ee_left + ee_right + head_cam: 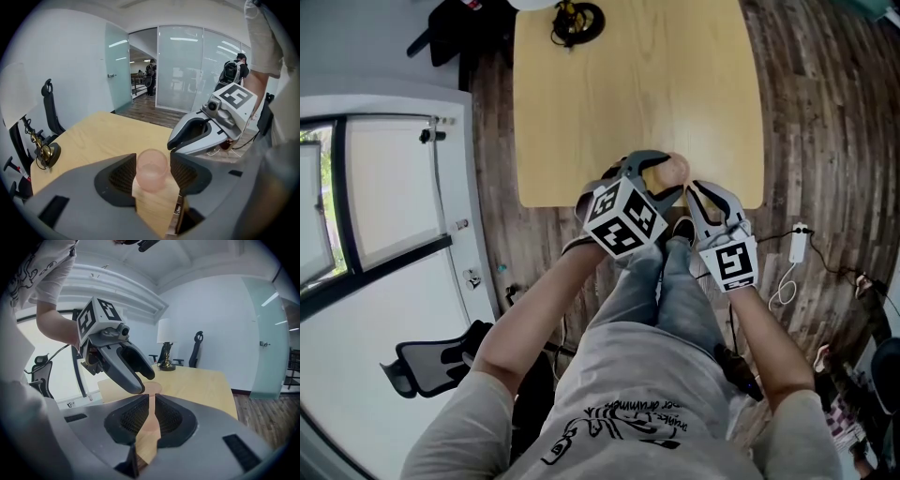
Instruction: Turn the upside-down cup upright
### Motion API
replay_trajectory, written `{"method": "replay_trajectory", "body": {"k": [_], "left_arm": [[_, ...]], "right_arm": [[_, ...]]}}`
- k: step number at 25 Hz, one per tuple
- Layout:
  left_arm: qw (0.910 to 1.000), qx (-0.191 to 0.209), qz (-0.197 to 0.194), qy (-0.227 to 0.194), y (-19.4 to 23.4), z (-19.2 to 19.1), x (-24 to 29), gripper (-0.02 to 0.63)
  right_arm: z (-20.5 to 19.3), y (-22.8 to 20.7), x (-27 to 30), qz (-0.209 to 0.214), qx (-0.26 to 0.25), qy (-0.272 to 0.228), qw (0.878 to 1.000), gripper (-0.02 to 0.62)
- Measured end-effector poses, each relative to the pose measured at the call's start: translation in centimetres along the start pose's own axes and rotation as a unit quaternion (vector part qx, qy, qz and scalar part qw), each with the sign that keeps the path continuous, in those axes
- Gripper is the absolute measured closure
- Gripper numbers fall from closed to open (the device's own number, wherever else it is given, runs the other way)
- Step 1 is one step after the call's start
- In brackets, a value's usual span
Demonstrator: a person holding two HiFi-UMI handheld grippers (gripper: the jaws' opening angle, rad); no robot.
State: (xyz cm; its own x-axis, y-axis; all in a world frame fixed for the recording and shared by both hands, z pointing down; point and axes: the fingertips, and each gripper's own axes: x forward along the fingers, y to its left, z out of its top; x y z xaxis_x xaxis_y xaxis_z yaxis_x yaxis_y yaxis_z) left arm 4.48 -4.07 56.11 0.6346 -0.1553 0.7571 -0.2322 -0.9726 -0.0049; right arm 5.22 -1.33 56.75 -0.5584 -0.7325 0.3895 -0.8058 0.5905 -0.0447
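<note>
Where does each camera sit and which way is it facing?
Head view: on the person's head, looking down at the table; forearms, legs, left gripper, right gripper show.
Left gripper view: rides the left gripper, facing across the table toward glass walls; pink cup between its open jaws.
Right gripper view: rides the right gripper, facing the lamp; its jaws shut.
Shared: each gripper view catches the other gripper.

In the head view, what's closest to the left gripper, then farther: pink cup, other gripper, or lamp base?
1. Pink cup: between the left gripper's jaws.
2. Right gripper: just beside, on the right.
3. Lamp base: far end of the table.
</note>
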Motion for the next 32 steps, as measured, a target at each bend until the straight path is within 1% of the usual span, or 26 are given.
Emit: {"method": "replay_trajectory", "body": {"k": [4, 9, 16, 23, 26, 32], "left_arm": [[0.9996, 0.011, -0.016, 0.021, -0.2, -0.2, 1.1, 0.349], [0.9984, 0.031, -0.022, 0.042, -0.3, -0.4, 2.0, 0.327], [0.9971, 0.04, -0.027, 0.059, -0.3, -0.8, 3.1, 0.324], [0.9945, 0.057, -0.029, 0.083, -0.5, -1.5, 3.8, 0.324], [0.9946, 0.056, -0.028, 0.083, -0.4, -1.6, 3.9, 0.324], [0.9963, 0.049, -0.025, 0.067, -0.4, -1.6, 3.7, 0.321]], "right_arm": [[-0.7, -0.2, 0.2, -0.004, 0.004, 0.004, 1.0, 0.568], [-1.4, -0.1, 0.0, -0.006, 0.008, 0.013, 1.0, 0.568], [-2.2, 0.1, -0.1, -0.009, 0.015, 0.02, 1.0, 0.568], [-2.7, 0.1, -0.1, -0.009, 0.02, 0.024, 0.999, 0.568], [-2.9, 0.2, -0.1, -0.008, 0.024, 0.025, 0.999, 0.568], [-3.6, 0.3, -0.2, -0.011, 0.026, 0.04, 0.999, 0.568]]}}
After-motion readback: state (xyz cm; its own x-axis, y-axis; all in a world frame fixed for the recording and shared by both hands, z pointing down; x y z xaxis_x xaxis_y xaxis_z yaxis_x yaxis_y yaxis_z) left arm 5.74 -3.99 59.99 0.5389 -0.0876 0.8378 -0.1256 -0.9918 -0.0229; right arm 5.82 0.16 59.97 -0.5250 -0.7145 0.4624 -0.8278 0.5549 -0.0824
